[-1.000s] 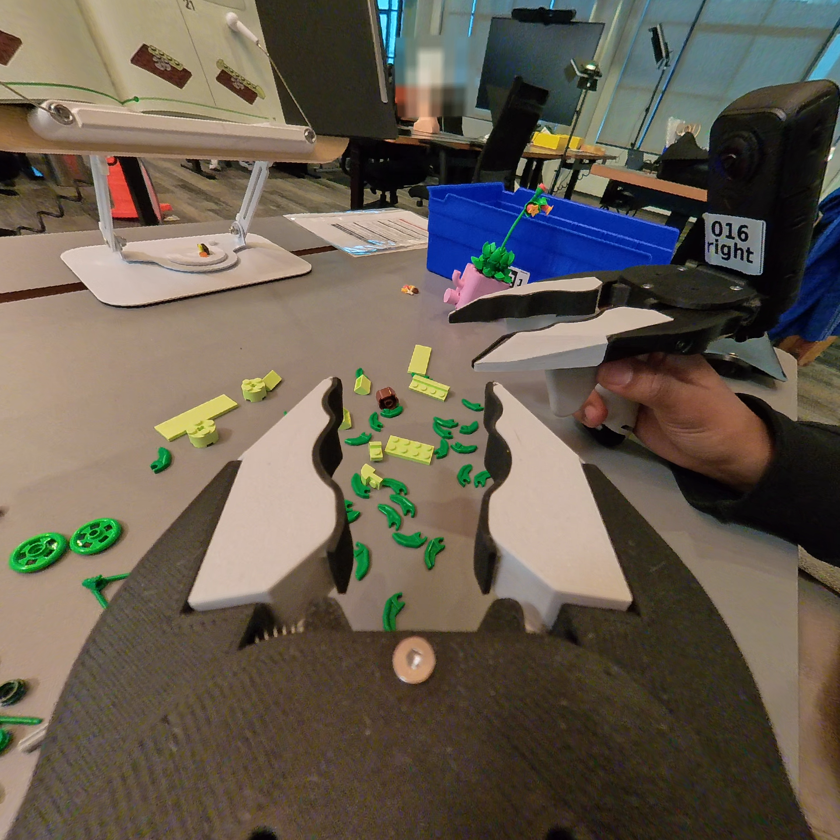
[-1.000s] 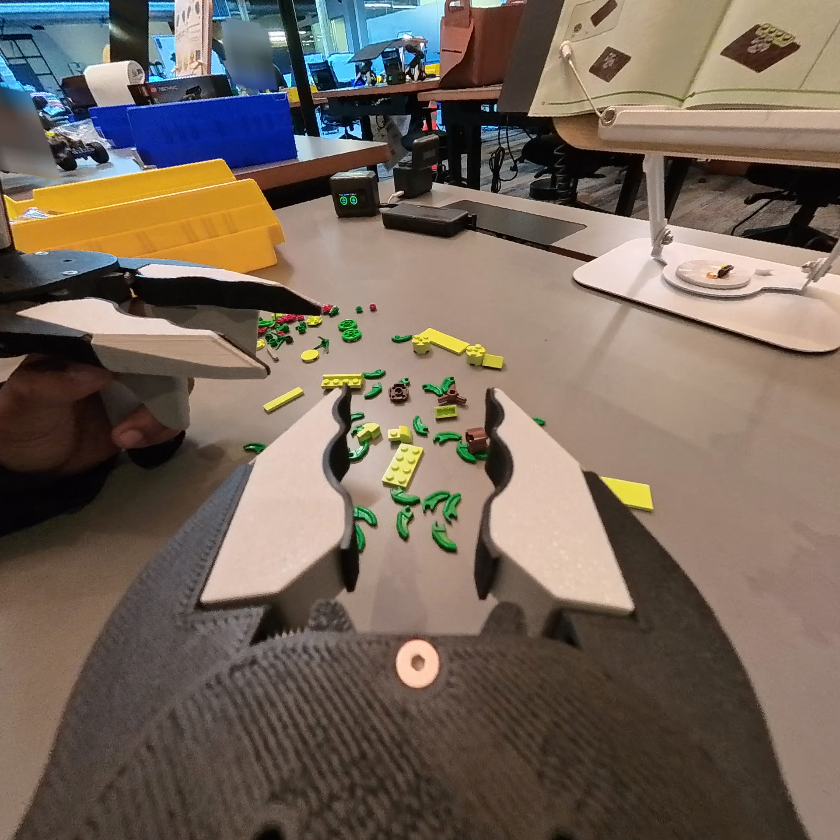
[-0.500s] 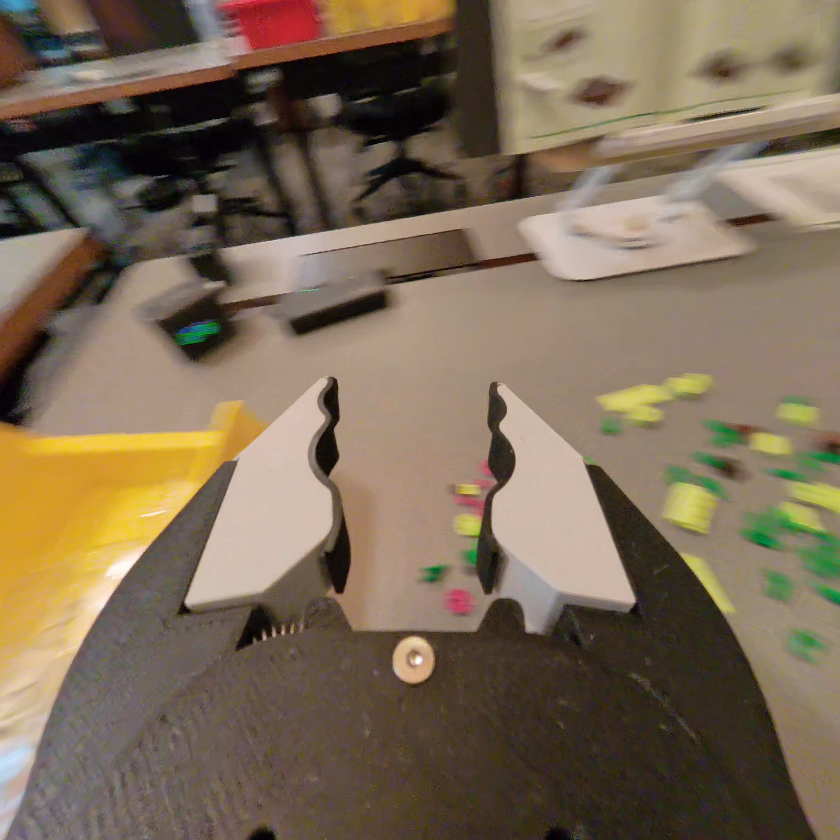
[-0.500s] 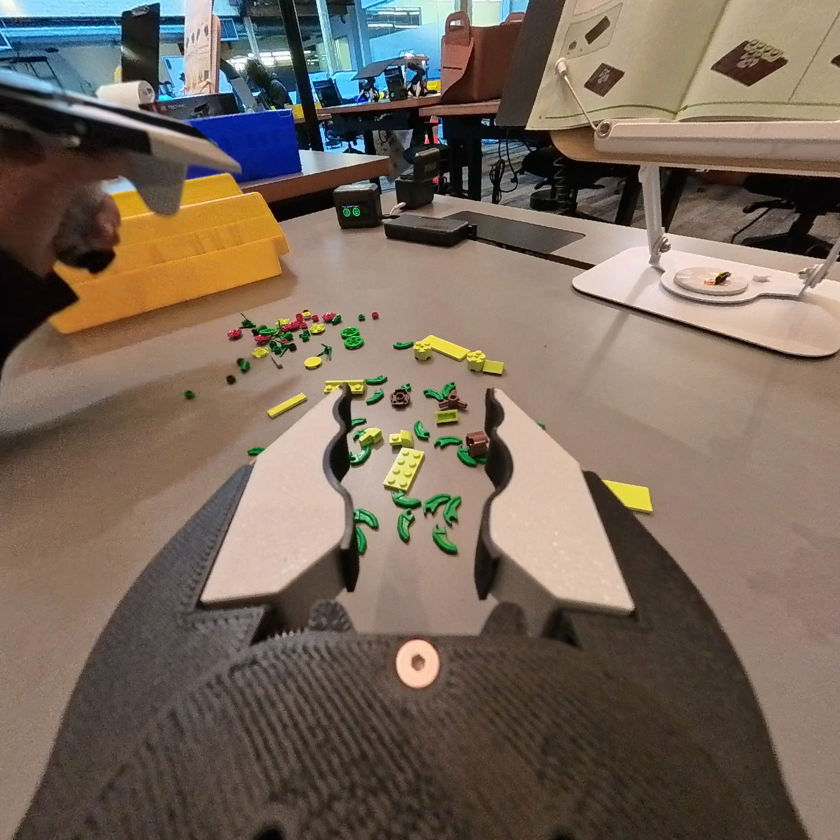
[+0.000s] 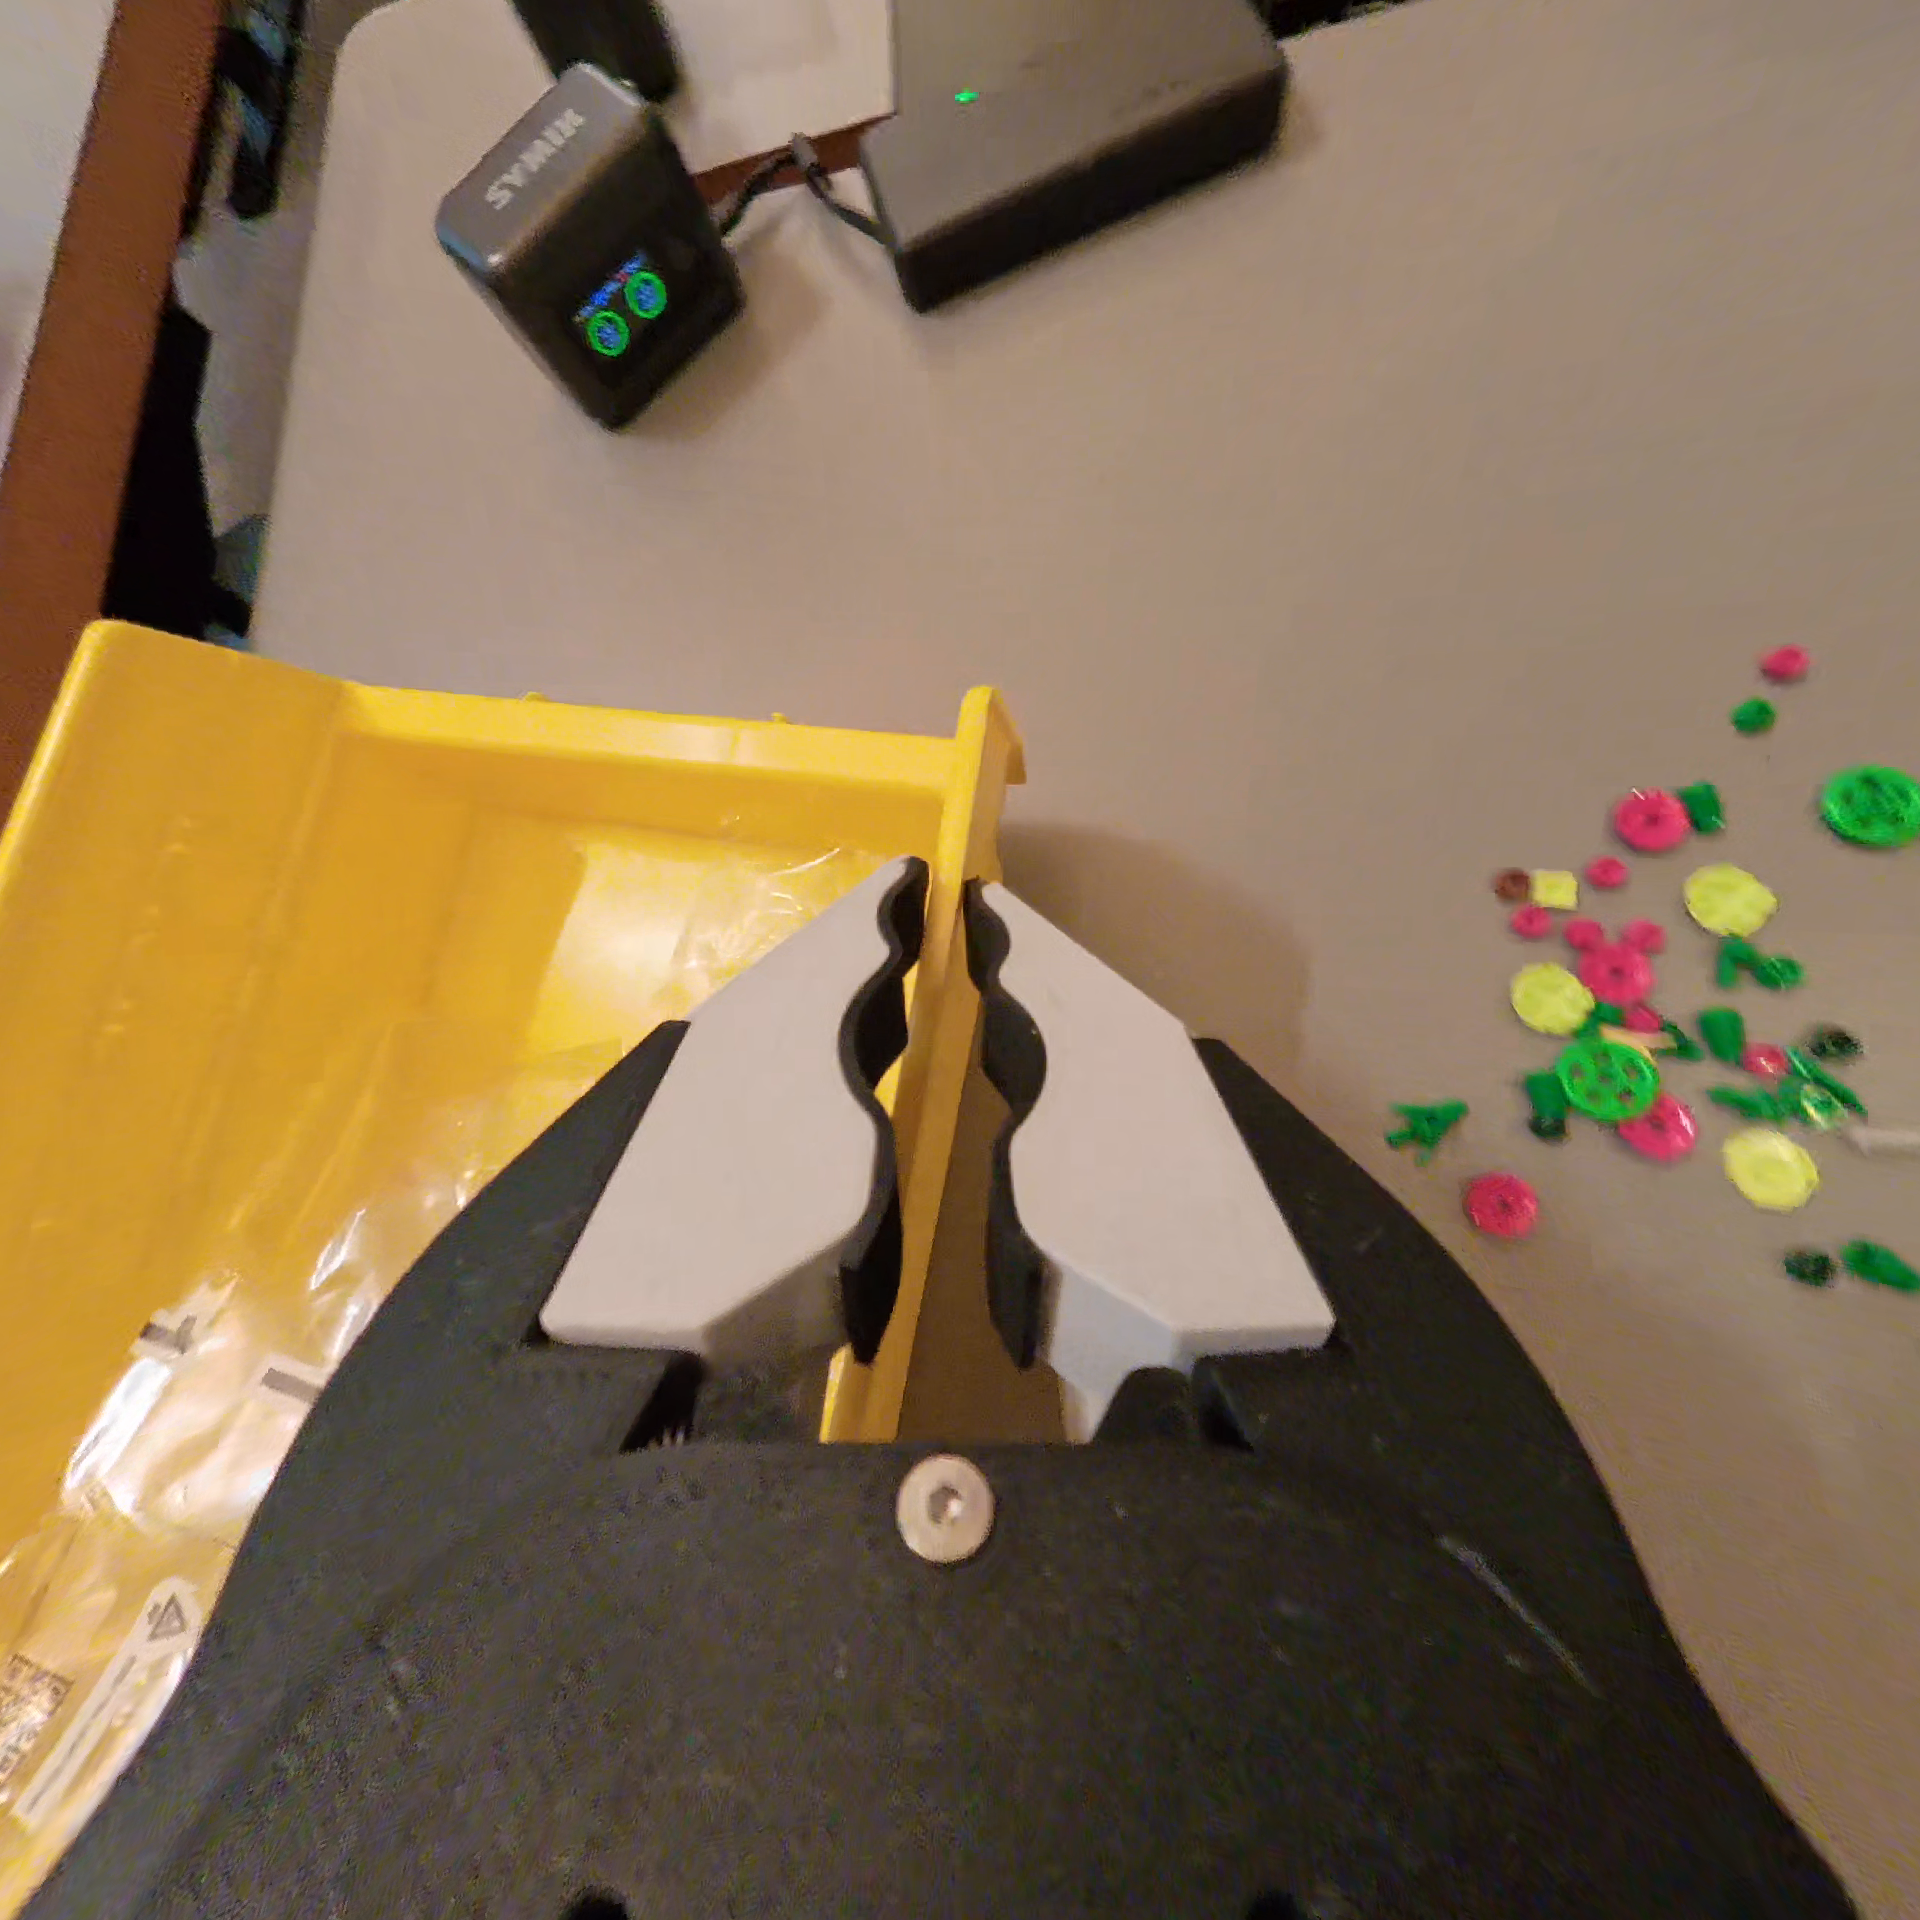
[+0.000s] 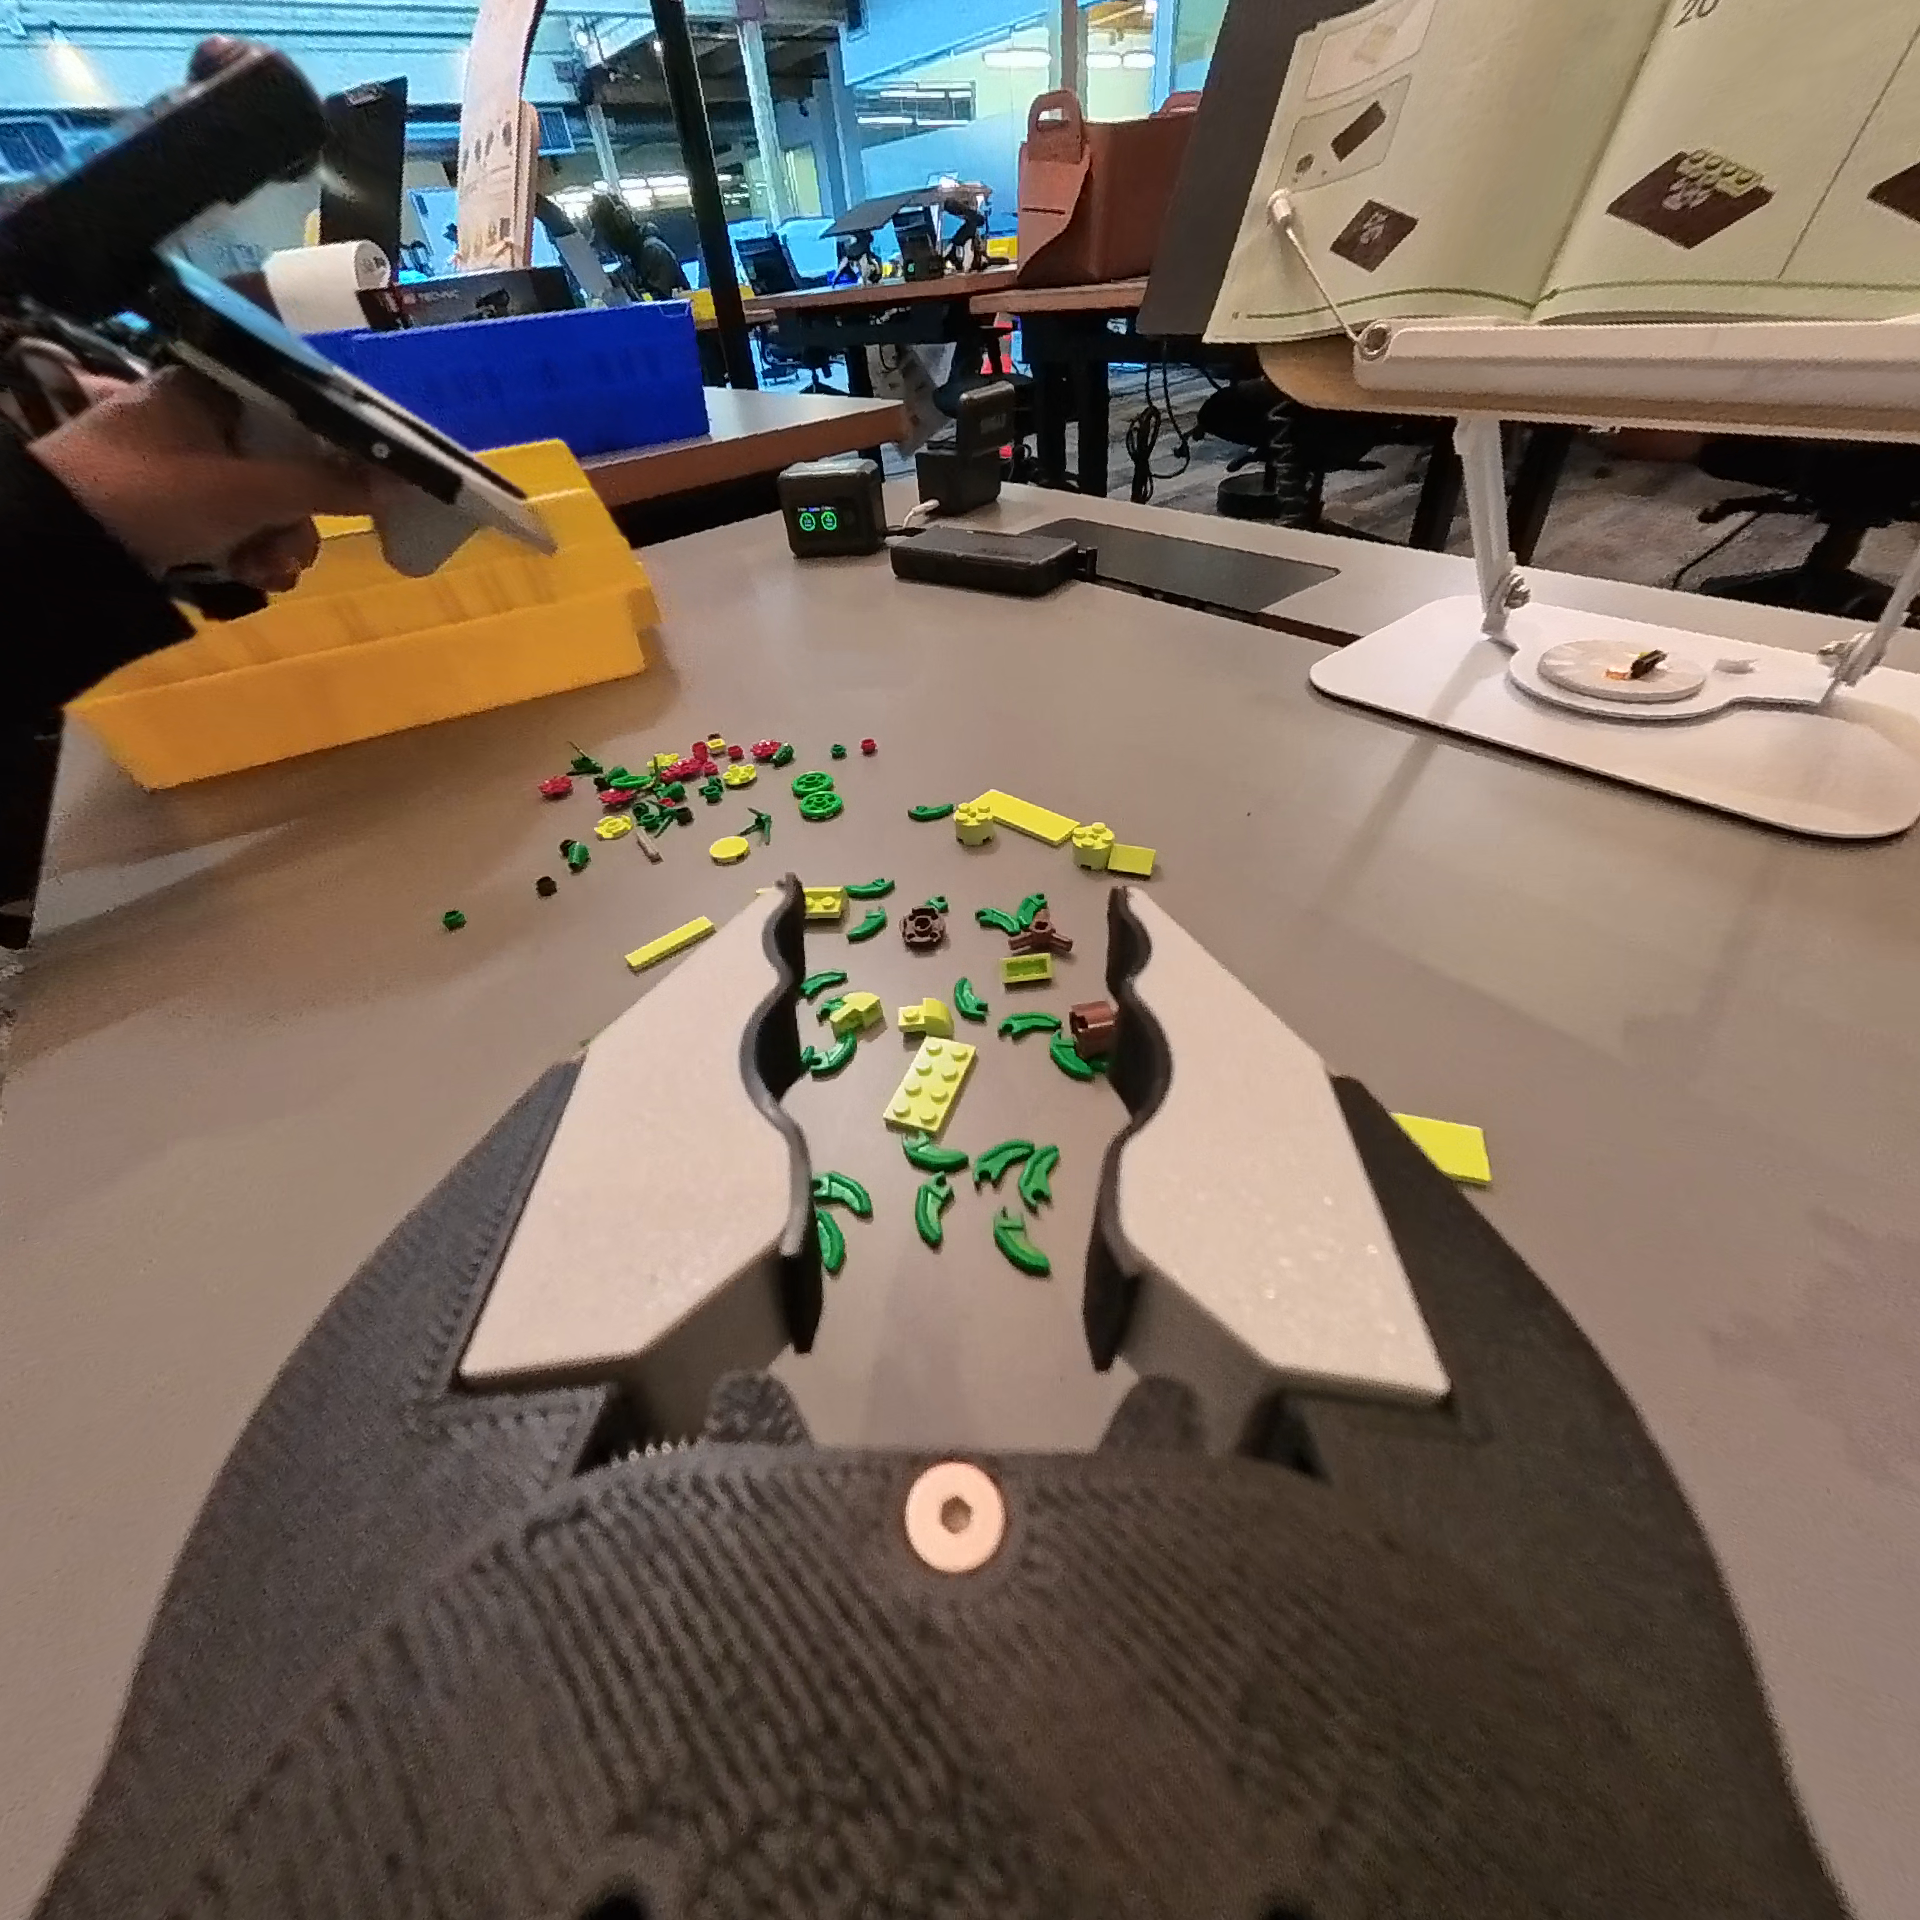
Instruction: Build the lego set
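Left claw (image 5: 943, 883) astride yellow bin wall (image 5: 961, 831)

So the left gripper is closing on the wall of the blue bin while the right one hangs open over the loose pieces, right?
Not quite: the left wrist view shows the left gripper around the wall of the yellow bin, not a blue one. The right gripper is open over the loose pieces.
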Tool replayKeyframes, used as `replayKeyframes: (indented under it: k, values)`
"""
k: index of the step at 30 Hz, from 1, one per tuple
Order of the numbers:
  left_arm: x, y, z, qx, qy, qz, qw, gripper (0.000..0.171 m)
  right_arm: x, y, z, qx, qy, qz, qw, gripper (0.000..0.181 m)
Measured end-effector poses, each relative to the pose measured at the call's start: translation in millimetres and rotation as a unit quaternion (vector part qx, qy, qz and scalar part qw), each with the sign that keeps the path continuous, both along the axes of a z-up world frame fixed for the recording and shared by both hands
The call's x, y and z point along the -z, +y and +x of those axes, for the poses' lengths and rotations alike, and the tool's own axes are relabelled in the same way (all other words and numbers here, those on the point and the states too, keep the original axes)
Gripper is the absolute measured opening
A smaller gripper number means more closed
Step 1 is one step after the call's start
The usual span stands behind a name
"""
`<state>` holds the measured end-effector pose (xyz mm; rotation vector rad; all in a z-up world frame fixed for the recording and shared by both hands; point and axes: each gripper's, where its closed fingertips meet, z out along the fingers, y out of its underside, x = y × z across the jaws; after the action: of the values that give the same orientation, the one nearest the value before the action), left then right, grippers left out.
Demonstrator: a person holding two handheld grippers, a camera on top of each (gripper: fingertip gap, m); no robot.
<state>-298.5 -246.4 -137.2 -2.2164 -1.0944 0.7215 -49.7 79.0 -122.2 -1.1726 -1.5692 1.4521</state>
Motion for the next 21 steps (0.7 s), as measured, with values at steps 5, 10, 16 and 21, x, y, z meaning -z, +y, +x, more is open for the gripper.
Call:
replayKeyframes:
  k: [5, 10, 16, 21]
  values:
    - [-1.6, -6.9, 56.9, 0.082, -0.05, 0.045, 0.994, 0.002, -2.5, -0.1, 1.8, -0.004, 0.008, -0.005, 1.0, 0.056]
    - [0.6, -39.8, 124.4, 0.232, -0.049, 0.019, 0.971, 0.002, -2.7, -1.1, 2.3, -0.004, 0.01, -0.001, 1.0, 0.055]
    - [-0.3, -75.5, 199.1, 0.324, -0.079, 0.032, 0.942, 0.011, 0.3, -3.1, 1.0, -0.005, 0.002, 0.009, 1.0, 0.054]
    - [-55.9, -104.8, 205.0, 0.203, -0.032, 0.241, 0.948, 0.049, -0.2, -3.2, 1.3, 0.001, 0.007, 0.017, 1.0, 0.052]
